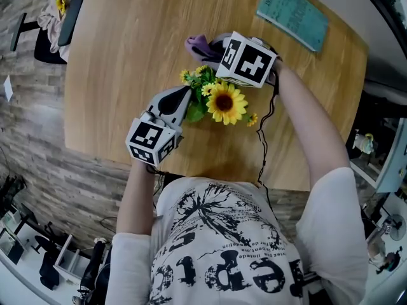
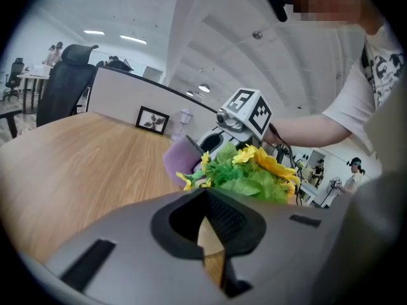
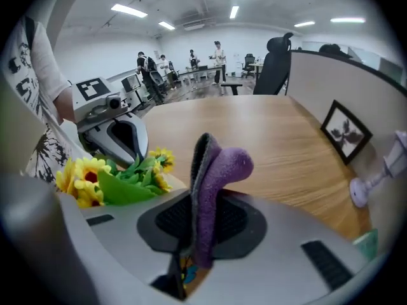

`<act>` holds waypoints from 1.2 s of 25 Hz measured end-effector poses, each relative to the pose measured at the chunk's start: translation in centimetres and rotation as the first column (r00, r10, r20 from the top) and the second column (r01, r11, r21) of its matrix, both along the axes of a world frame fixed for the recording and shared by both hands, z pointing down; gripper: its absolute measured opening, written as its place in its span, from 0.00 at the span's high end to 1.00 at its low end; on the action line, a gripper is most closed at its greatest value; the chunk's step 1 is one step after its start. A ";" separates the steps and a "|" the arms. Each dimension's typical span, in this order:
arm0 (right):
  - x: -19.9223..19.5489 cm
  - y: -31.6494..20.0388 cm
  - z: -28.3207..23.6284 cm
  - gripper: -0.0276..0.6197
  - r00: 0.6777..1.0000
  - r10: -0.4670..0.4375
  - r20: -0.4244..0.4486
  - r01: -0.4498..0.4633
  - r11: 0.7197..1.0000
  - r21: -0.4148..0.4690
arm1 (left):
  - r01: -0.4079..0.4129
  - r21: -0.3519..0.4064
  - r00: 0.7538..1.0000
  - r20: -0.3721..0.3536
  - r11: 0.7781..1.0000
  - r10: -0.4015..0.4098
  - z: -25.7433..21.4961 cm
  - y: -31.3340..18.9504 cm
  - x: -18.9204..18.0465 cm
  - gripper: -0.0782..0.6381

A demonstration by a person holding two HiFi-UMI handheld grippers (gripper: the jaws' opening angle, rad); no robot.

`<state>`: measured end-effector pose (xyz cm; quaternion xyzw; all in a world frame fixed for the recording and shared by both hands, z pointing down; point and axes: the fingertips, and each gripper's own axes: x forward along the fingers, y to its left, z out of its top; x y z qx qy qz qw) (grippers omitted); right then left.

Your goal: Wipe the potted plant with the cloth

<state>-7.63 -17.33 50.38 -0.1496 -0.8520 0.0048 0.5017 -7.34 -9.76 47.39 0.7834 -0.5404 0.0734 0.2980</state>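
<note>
Potted plant (image 1: 219,100) stands near the middle of the wooden table (image 1: 121,56), just in front of the person; its big sunflower (image 1: 226,103) and small yellow blooms spread over green leaves, and the pot itself is hidden under them in the head view. Purple cloth (image 3: 222,164) is pinched between the jaws of the right gripper (image 3: 198,202), a folded flap standing up past the tips and curling over. That gripper sits at the far side of the plant, pointing steeply down, with the cloth (image 1: 198,44) just beside the outer leaves; I cannot tell whether it touches them. On the near side, the left gripper (image 2: 205,199) has its jaws closed together with nothing seen between them, its tip right against the foliage, perhaps to steady the plant.

By my reading, the wiping step is in hand: the cloth is gripped and brought up to the plant. The next move calls for drawing the free flap across the leaves and petals with light pressure, since the flowers look flimsy and a hard push could tip the plant or bend a stem. A teal booklet (image 1: 292,14) lies well apart at the table's far corner
</note>
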 end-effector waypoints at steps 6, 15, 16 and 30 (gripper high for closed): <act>1.3 2.0 1.0 0.85 0.977 -0.192 -0.090 0.186 0.980 -0.069 | 0.038 -0.007 0.999 -0.008 0.999 -0.038 0.2 -0.2 -0.1 0.89; 2.4 1.6 2.1 0.86 0.897 -0.390 -0.209 0.374 0.921 -0.111 | 0.039 -0.016 0.999 0.020 0.999 -0.038 0.1 -1.1 -0.3 0.89; 2.5 1.5 2.2 0.86 0.894 -0.396 -0.210 0.381 0.918 -0.111 | 0.038 -0.017 0.999 0.020 0.999 -0.037 0.1 -1.2 -0.3 0.89; 5.6 1.3 3.4 0.85 0.877 -0.439 -0.197 0.398 0.892 -0.215 | 0.029 -0.021 0.999 0.040 0.999 -0.028 0.6 -2.4 0.2 0.89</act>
